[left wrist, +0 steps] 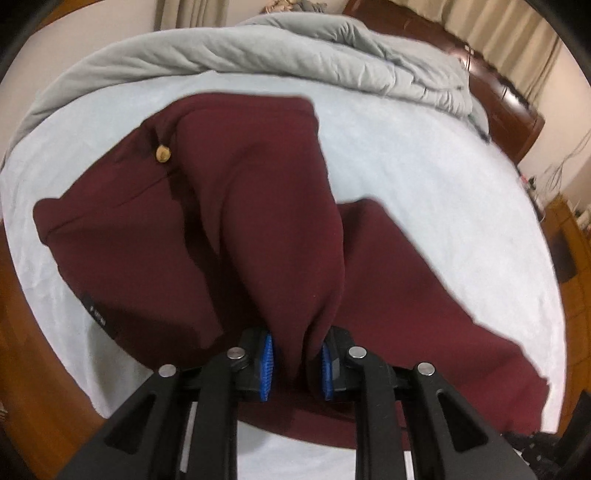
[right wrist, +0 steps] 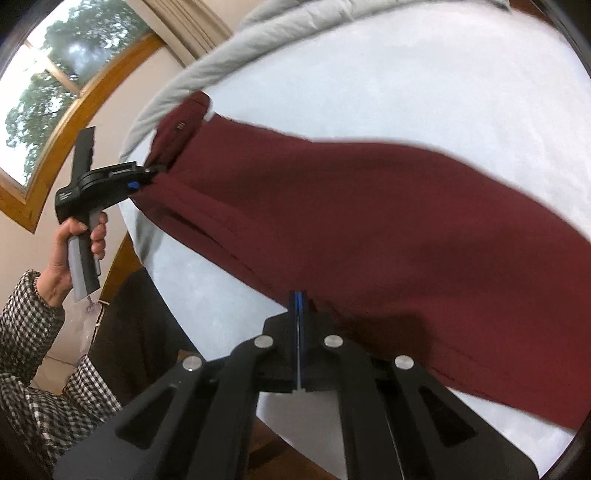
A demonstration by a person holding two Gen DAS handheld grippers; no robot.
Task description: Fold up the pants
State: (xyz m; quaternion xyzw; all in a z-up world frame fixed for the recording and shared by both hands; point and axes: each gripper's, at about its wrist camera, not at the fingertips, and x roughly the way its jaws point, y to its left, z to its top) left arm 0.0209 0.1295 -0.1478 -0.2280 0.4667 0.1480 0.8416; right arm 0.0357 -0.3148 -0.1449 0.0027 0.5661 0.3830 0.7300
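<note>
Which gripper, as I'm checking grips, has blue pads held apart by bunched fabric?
The left gripper: a thick bunch of the maroon pants fills its gap; the right gripper's pads meet.

Pale sheet (left wrist: pixel 424 177) on bed; grey duvet (left wrist: pixel 258 48) bunched beyond; window (right wrist: pixel 48 85); curtains (left wrist: pixel 509 33).

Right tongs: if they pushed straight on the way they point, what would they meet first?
The maroon pants, most likely: the right tongs sit shut at the fabric's near edge, with the bed sheet beyond. Depth is uncertain.
</note>
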